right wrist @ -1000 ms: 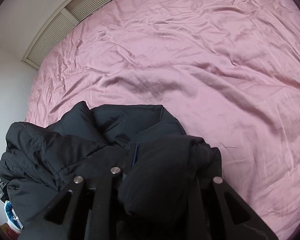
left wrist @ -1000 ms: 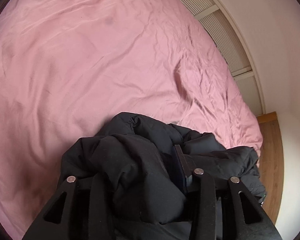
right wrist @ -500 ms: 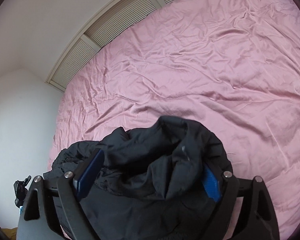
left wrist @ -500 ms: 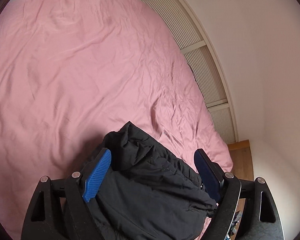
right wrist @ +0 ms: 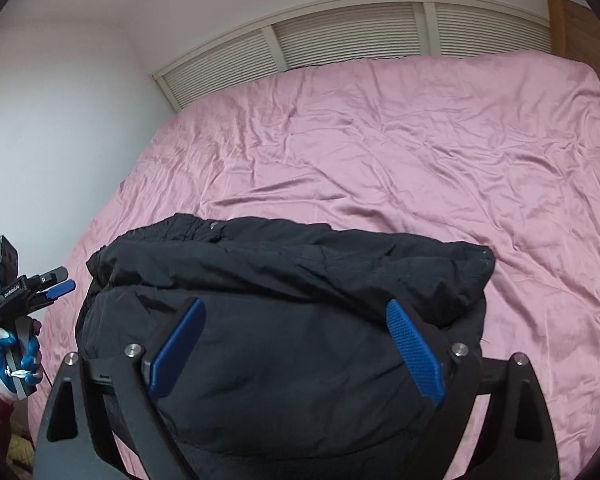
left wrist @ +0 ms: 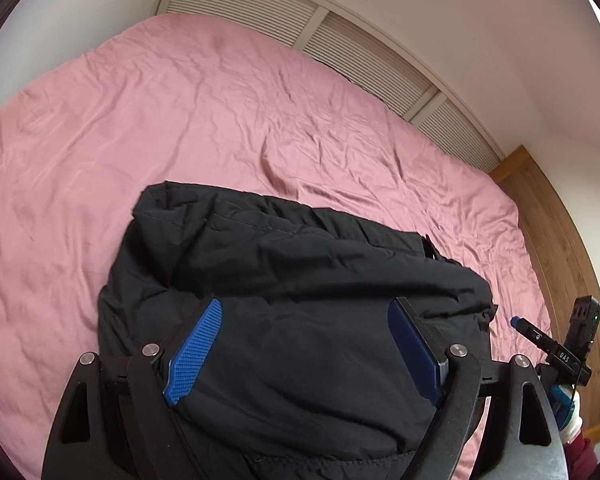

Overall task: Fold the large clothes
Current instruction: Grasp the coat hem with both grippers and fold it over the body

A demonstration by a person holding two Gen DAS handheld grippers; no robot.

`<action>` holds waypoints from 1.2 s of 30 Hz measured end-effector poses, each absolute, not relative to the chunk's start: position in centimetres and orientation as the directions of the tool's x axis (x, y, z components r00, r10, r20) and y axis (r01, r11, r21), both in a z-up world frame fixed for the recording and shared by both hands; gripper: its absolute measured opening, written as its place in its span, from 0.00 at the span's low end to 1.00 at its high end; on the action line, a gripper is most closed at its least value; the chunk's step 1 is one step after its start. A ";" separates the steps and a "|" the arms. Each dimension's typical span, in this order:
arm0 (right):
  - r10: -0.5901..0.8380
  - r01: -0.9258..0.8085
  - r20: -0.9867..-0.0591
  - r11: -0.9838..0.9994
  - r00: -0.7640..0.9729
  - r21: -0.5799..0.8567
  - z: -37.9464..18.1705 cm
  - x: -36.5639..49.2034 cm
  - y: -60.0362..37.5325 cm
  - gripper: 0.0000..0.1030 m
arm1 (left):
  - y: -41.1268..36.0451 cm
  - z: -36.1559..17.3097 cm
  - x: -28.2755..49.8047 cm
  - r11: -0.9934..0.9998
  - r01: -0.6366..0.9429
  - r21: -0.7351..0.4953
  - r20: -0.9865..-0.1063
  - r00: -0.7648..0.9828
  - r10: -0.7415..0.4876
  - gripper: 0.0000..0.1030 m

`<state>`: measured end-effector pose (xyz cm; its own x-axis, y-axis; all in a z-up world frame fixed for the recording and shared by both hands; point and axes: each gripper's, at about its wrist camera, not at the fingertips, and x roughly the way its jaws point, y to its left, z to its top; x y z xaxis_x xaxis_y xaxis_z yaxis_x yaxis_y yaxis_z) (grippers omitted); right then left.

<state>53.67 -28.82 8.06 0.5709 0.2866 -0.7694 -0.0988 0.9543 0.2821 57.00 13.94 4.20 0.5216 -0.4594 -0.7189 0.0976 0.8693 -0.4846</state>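
A black padded jacket (left wrist: pixel 300 292) lies folded in a compact bundle on the pink bed sheet (left wrist: pixel 180 120), near the bed's front edge. It also shows in the right wrist view (right wrist: pixel 292 320). My left gripper (left wrist: pixel 304 348) is open, its blue pads (left wrist: pixel 194 344) apart above the jacket's near side, holding nothing. My right gripper (right wrist: pixel 296 348) is open too, its pads (right wrist: pixel 414 350) spread above the bundle. The left gripper also shows at the left edge of the right wrist view (right wrist: pixel 56 284), and the right gripper at the right edge of the left wrist view (left wrist: pixel 540 336).
The wrinkled pink sheet (right wrist: pixel 380 152) covers the whole bed. White louvred panels (right wrist: pixel 340 40) run along the wall behind the bed. A wooden panel (left wrist: pixel 560 220) borders the bed's right side. A white wall (right wrist: pixel 60 120) stands at the bed's left.
Both grippers were shut on the jacket a second ago. They have opened, let it go and drawn back and up. The jacket now lies as a flat folded bundle.
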 end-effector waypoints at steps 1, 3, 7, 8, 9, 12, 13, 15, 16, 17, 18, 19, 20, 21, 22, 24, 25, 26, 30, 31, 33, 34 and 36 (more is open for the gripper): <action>0.293 -0.132 -0.779 0.955 0.555 0.266 7.4 53.9 -27.5 0.90 | 12.8 3.6 57.2 0.875 0.117 -0.470 -0.729 0.508 -0.460 0.81; 0.299 -0.176 -0.798 0.954 0.523 0.242 5.9 54.5 -25.5 0.90 | 10.8 2.4 58.3 0.894 0.139 -0.426 -0.756 0.488 -0.437 0.81; 0.289 -0.190 -0.823 0.956 0.489 0.222 2.9 57.8 -23.5 0.90 | 8.2 0.1 62.1 0.923 0.134 -0.360 -0.794 0.475 -0.379 0.83; 0.280 -0.182 -0.826 0.959 0.489 0.217 2.4 58.8 -23.5 0.90 | 7.9 -0.3 63.2 0.930 0.126 -0.344 -0.801 0.477 -0.361 0.84; 0.268 -0.174 -0.830 0.962 0.489 0.209 1.8 60.0 -23.5 0.90 | 7.6 -0.7 64.3 0.939 0.120 -0.322 -0.811 0.476 -0.339 0.85; 0.245 -0.137 -0.853 0.969 0.462 0.204 -0.4 63.5 -24.2 0.92 | 6.8 -2.3 67.6 0.956 0.094 -0.277 -0.847 0.445 -0.289 0.88; 0.238 -0.122 -0.862 0.971 0.447 0.205 -1.3 64.5 -24.5 0.94 | 6.7 -3.0 68.5 0.962 0.083 -0.261 -0.860 0.432 -0.271 0.89; 0.232 -0.095 -0.881 0.973 0.411 0.212 -3.1 66.3 -24.8 0.97 | 6.4 -4.4 70.0 0.967 0.060 -0.247 -0.876 0.414 -0.249 0.91; 0.230 -0.085 -0.892 0.973 0.388 0.214 -4.0 67.2 -24.9 0.99 | 6.3 -5.2 70.7 0.969 0.048 -0.241 -0.886 0.398 -0.240 0.92; 0.226 -0.078 -0.902 0.974 0.368 0.212 -4.9 68.0 -25.0 1.00 | 6.1 -5.9 71.4 0.972 0.037 -0.232 -0.896 0.381 -0.228 0.93; 0.220 -0.073 -0.910 0.975 0.352 0.208 -5.6 68.7 -25.0 1.00 | 5.9 -6.5 72.1 0.975 0.026 -0.220 -0.905 0.368 -0.214 0.93; 0.214 -0.069 -0.915 0.977 0.341 0.202 -6.2 69.4 -24.9 1.00 | 5.7 -7.1 72.7 0.979 0.018 -0.205 -0.913 0.358 -0.197 0.93; 0.205 -0.069 -0.920 0.979 0.334 0.193 -6.7 70.1 -24.9 1.00 | 5.5 -7.6 73.3 0.982 0.012 -0.190 -0.918 0.352 -0.182 0.94; 0.197 -0.068 -0.925 0.980 0.325 0.185 -7.3 70.7 -24.9 1.00 | 5.3 -8.0 73.8 0.985 0.008 -0.175 -0.924 0.344 -0.167 0.94; 0.191 -0.062 -0.929 0.982 0.316 0.181 -7.9 71.3 -24.9 1.00 | 5.1 -8.4 74.4 0.987 0.001 -0.159 -0.930 0.337 -0.150 0.95; 0.181 -0.055 -0.936 0.984 0.302 0.172 -9.0 72.4 -24.9 1.00 | 4.7 -9.2 75.3 0.992 -0.006 -0.122 -0.939 0.326 -0.114 0.96; 0.174 -0.048 -0.939 0.985 0.296 0.167 -9.5 73.0 -24.9 1.00 | 4.6 -9.5 75.6 0.994 -0.013 -0.109 -0.943 0.317 -0.099 0.97; 0.165 -0.042 -0.942 0.986 0.293 0.159 -9.8 73.3 -24.8 1.00 | 4.5 -9.8 75.9 0.995 -0.020 -0.098 -0.947 0.310 -0.087 0.97; 0.150 -0.039 -0.945 0.989 0.291 0.145 -10.0 73.1 -24.7 1.00 | 4.4 -9.8 75.4 0.996 -0.020 -0.084 -0.951 0.300 -0.074 0.98; 0.144 -0.038 -0.946 0.990 0.292 0.139 -9.6 72.9 -24.5 1.00 | 4.4 -9.5 75.1 0.996 -0.017 -0.086 -0.950 0.303 -0.076 0.98; 0.135 -0.052 -0.945 0.991 0.298 0.125 -8.6 72.2 -24.2 1.00 | 4.8 -8.6 74.3 0.994 -0.016 -0.110 -0.944 0.315 -0.100 0.98; 0.138 -0.062 -0.942 0.990 0.306 0.125 -8.0 71.7 -24.2 1.00 | 5.2 -7.8 73.9 0.991 -0.021 -0.131 -0.939 0.324 -0.117 0.97; 0.148 -0.068 -0.935 0.989 0.323 0.133 -6.2 70.6 -24.4 1.00 | 6.2 -6.0 72.8 0.985 -0.038 -0.171 -0.926 0.348 -0.147 0.95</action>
